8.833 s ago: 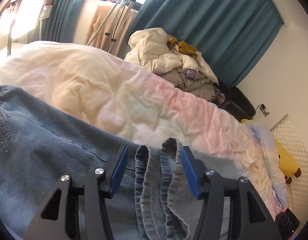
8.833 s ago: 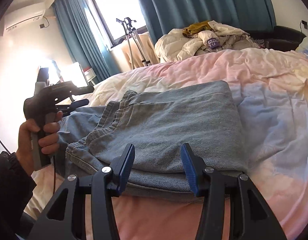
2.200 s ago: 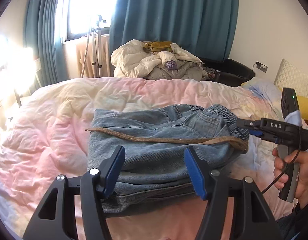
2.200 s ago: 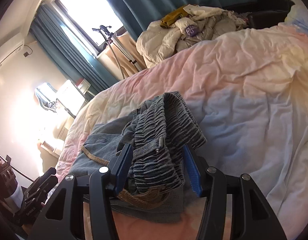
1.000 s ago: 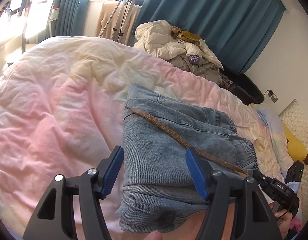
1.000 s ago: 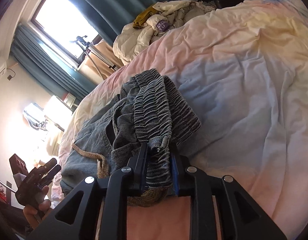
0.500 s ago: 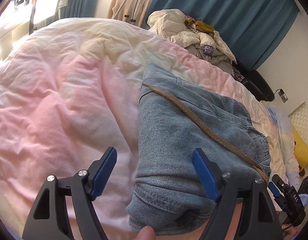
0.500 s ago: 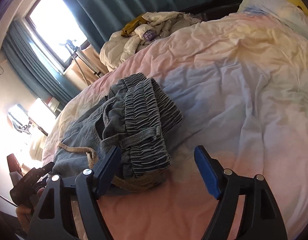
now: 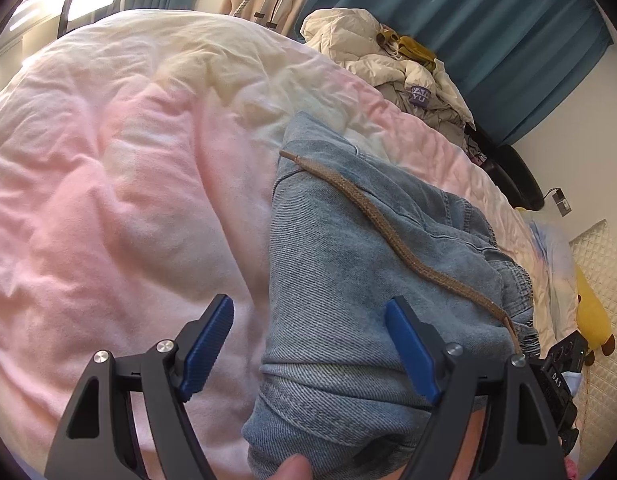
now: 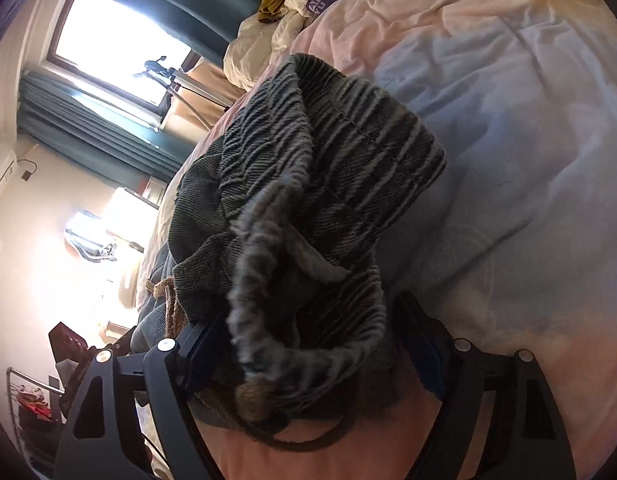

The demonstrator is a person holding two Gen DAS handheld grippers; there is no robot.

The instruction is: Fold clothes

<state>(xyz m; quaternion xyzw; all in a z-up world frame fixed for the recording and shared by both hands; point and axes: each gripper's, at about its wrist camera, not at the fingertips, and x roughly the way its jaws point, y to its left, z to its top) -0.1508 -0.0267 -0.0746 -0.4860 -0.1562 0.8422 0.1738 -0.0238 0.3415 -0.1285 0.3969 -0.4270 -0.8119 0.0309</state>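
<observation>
Jeans [image 9: 348, 280], folded into a compact denim bundle, lie on the pink-and-cream quilt [image 9: 108, 200] of the bed, filling the lower centre-right of the left wrist view. Left gripper [image 9: 308, 352]: jaws well apart, nothing pinched; the near folded corner of the bundle sits between the blue pads [image 9: 206, 344] without visible contact, the right pad lying over the denim. Judgement: this end is straddled so the stack can be squared or picked up at its thick fold. Right gripper [image 10: 308, 352]: jaws opening, with the gathered elastic waistband [image 10: 328, 200] between them; the pads do not appear to press on it. Judgement: the waistband end has just been laid down, and the widening jaws let it settle on the stack. Brown drawstring [image 9: 388, 224] lies loose across the top face, running from about 11 o'clock to 5 o'clock in the left view; its knotted end [image 10: 168, 300] shows at about 8 o'clock in the right view. Orientation: the long axis of the bundle follows the same 11-to-5 diagonal in the left view, with the folded end nearest the left gripper and the waistband end toward 4 o'clock, near the other tool's body at frame edge. A fingertip [image 9: 292, 470] shows at 6 o'clock. Pile of pale clothing [image 9: 388, 56] sits at 1 o'clock, well apart. Fold looks near complete, apart from the stray drawstring.
</observation>
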